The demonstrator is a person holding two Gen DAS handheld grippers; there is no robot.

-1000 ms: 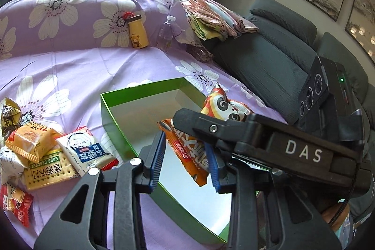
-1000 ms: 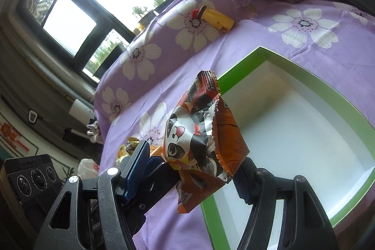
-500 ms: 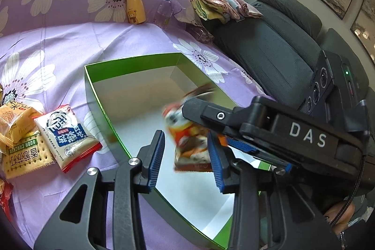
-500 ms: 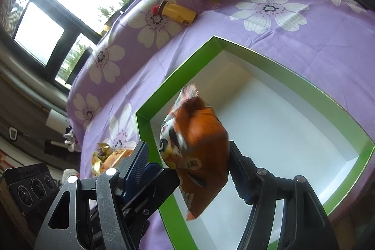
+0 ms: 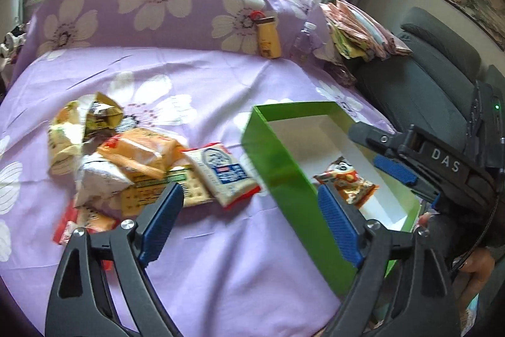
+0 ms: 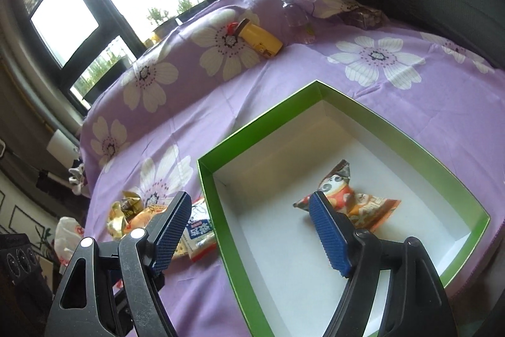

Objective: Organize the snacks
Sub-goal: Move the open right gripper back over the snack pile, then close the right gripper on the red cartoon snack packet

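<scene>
An orange panda snack packet (image 6: 363, 206) (image 5: 345, 182) lies loose on the white floor of the green box (image 6: 410, 141) (image 5: 284, 179). My right gripper (image 6: 249, 231) hovers over the box's near left wall, its jaws opening, its pads touching nothing. My left gripper (image 5: 249, 223) hangs over the purple cloth just left of the box, its jaws also opening, nothing held. A pile of snack packets (image 5: 126, 160) (image 6: 142, 210) lies left of the box, a blue-and-white packet (image 5: 225, 174) (image 6: 199, 231) nearest it.
A yellow bottle (image 5: 268, 37) and a clear water bottle (image 5: 304, 40) lean on the flowered back cushion. Folded cloths (image 5: 363, 30) sit on a grey sofa (image 5: 426, 78) to the right. A person's hand (image 5: 473, 267) holds the right gripper's handle.
Both grippers held the orange panda packet above the box; it now lies inside the box. Both jaws have spread, and the left gripper has swung left toward the snack pile.
</scene>
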